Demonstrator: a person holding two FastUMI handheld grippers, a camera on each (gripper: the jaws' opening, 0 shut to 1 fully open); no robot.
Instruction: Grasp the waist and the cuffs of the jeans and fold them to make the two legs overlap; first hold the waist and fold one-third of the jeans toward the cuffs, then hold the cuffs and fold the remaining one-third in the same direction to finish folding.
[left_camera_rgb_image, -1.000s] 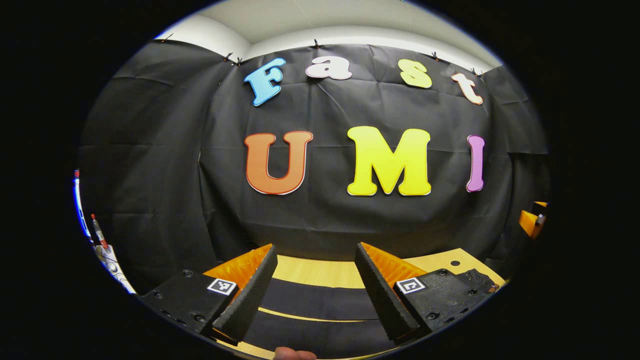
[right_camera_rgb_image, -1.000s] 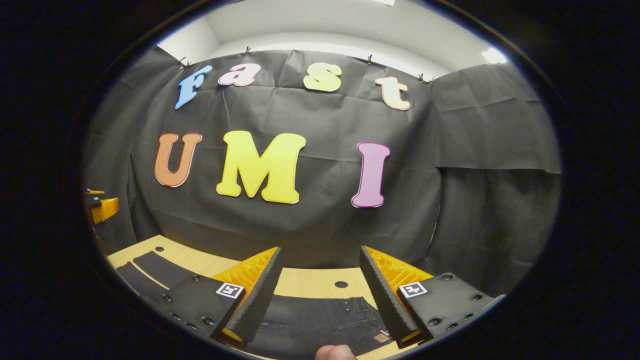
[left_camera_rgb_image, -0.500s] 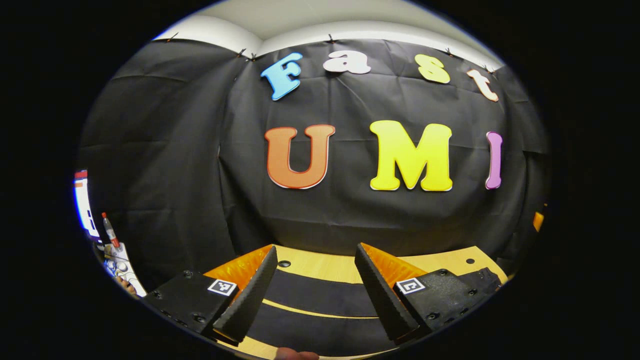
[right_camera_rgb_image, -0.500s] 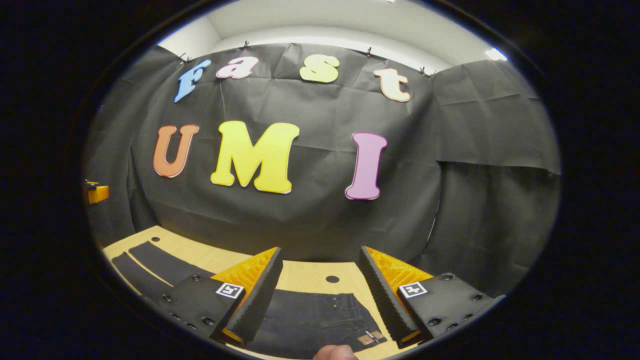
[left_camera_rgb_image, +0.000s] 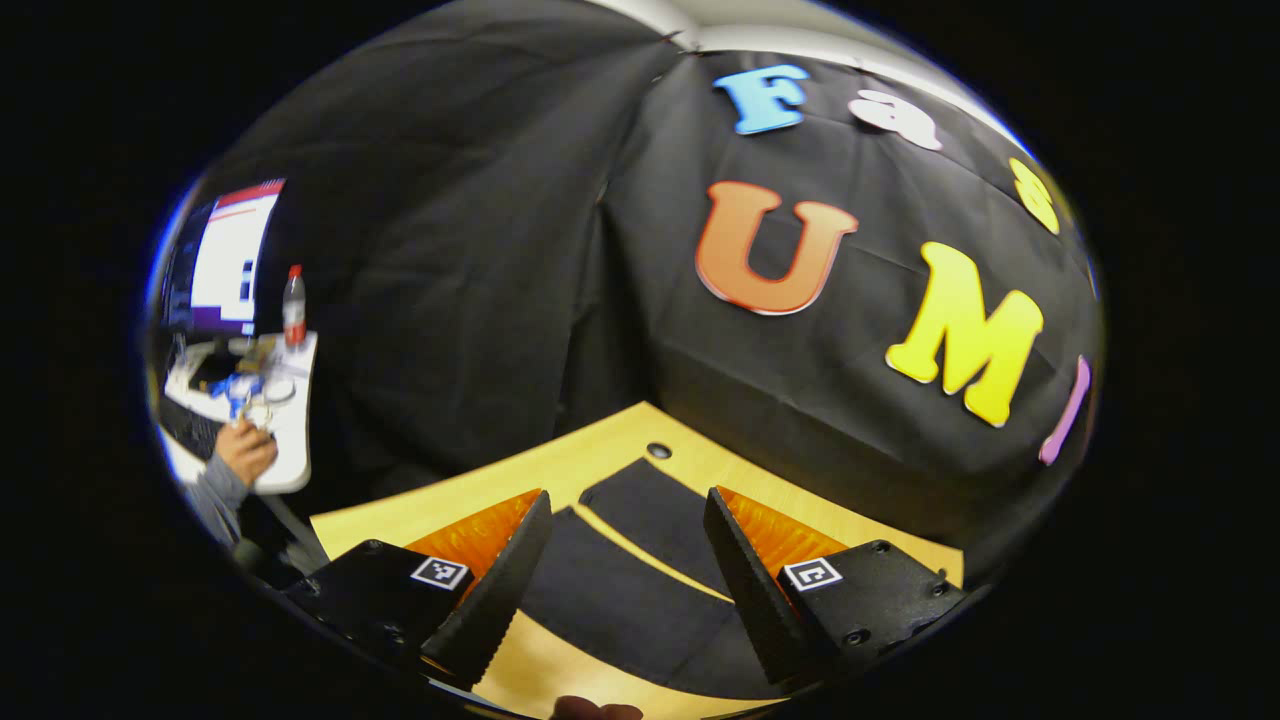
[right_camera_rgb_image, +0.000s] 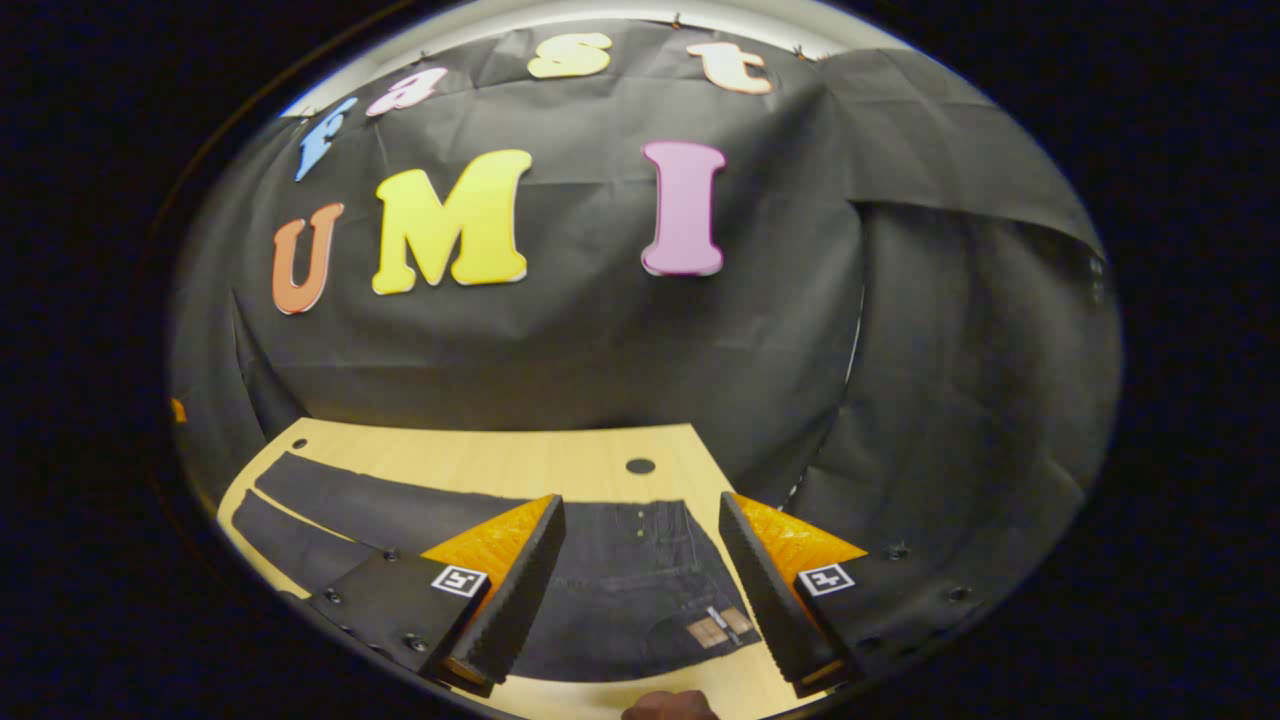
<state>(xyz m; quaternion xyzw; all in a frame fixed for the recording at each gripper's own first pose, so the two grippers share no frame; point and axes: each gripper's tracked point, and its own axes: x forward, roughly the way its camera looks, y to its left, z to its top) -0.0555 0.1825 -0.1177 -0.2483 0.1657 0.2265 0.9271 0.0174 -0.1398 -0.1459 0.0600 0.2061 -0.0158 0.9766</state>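
the left hand-held gripper is wide open and holds nothing. it hangs above the leg ends of the dark jeans. the two legs lie flat with a thin strip of desk between them. there is bare wood to the left of the legs, up to the desk's edge, and a small round hole on the far side.

the right hand-held gripper is wide open too, with nothing in it. it hangs above the waist of the jeans, near the desk's right edge. the legs run off to the left. bare wood lies on the far side, up to the black cloth wall.

far left, a bottle stands on a small white table.
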